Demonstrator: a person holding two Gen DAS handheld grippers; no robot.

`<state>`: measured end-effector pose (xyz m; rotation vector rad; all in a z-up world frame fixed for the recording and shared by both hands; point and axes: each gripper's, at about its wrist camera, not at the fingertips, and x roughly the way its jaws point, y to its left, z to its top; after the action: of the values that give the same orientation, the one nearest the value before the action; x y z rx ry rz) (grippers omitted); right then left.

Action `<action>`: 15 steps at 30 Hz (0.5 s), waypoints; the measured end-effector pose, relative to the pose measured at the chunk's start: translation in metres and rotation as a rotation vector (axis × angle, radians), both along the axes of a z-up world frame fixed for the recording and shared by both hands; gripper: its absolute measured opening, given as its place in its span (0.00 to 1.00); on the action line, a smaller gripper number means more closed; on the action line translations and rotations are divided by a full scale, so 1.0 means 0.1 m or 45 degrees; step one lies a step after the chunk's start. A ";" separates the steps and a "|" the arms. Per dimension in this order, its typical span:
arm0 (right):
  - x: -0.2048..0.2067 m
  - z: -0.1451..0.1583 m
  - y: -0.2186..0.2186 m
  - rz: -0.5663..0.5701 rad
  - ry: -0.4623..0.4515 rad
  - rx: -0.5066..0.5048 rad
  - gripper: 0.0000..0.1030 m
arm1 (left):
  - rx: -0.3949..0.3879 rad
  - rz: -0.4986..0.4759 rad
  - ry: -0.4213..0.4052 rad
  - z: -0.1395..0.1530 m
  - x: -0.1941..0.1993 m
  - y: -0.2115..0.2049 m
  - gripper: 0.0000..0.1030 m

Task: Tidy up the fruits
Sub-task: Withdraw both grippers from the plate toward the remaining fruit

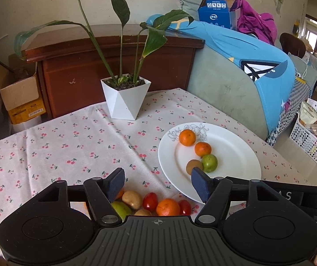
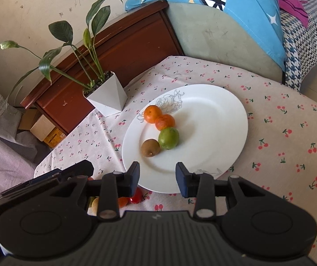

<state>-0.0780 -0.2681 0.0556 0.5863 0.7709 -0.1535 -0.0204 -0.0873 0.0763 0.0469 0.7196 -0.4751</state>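
A white plate (image 1: 229,177) (image 2: 213,119) lies on the cherry-print tablecloth and holds two oranges (image 1: 187,137) (image 2: 153,114), a green fruit (image 1: 209,163) (image 2: 168,138) and a kiwi (image 1: 194,166) (image 2: 150,147) in a row. Left of the plate lies a loose pile: a potato-coloured fruit (image 1: 132,199), two cherry tomatoes (image 1: 150,201), an orange (image 1: 168,207) and a green fruit (image 1: 120,209). My left gripper (image 1: 157,186) is open and empty above this pile. My right gripper (image 2: 158,179) is open and empty over the plate's near rim.
A white pot with a leafy plant (image 1: 125,97) (image 2: 106,98) stands at the table's far side. A brown wooden cabinet (image 1: 114,66), a cardboard box (image 1: 18,97) and a sofa with blue cloth (image 1: 258,71) lie beyond. A white basket (image 1: 311,137) sits on the floor at the right.
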 end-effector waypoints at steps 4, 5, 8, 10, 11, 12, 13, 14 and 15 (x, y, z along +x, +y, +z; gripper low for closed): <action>-0.02 0.00 0.06 0.036 -0.009 -0.011 0.36 | -0.007 0.039 0.006 0.00 -0.02 0.13 0.64; -0.03 0.01 0.08 0.044 -0.012 -0.018 0.36 | -0.007 0.049 0.006 0.00 -0.03 0.16 0.64; -0.05 0.02 0.12 0.076 -0.020 -0.034 0.36 | 0.011 0.080 -0.001 -0.02 -0.05 0.26 0.65; -0.07 0.02 0.13 0.093 -0.026 -0.032 0.36 | 0.025 0.096 0.010 -0.05 -0.05 0.33 0.65; -0.07 0.02 0.14 0.100 -0.027 -0.025 0.36 | 0.032 0.104 0.020 -0.07 -0.04 0.36 0.65; -0.08 0.01 0.14 0.108 -0.028 -0.018 0.36 | 0.035 0.110 0.027 -0.08 -0.04 0.39 0.65; -0.08 0.01 0.15 0.117 -0.031 -0.013 0.36 | 0.038 0.117 0.030 -0.10 -0.04 0.42 0.65; -0.09 0.01 0.16 0.125 -0.032 -0.012 0.36 | 0.046 0.123 0.031 -0.11 -0.04 0.45 0.65; -0.09 0.01 0.17 0.134 -0.033 -0.013 0.36 | 0.059 0.129 0.030 -0.12 -0.05 0.48 0.65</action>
<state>-0.0870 -0.2514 0.0567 0.5359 0.7741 -0.0528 -0.0254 -0.0397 0.0643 0.0485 0.7523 -0.3626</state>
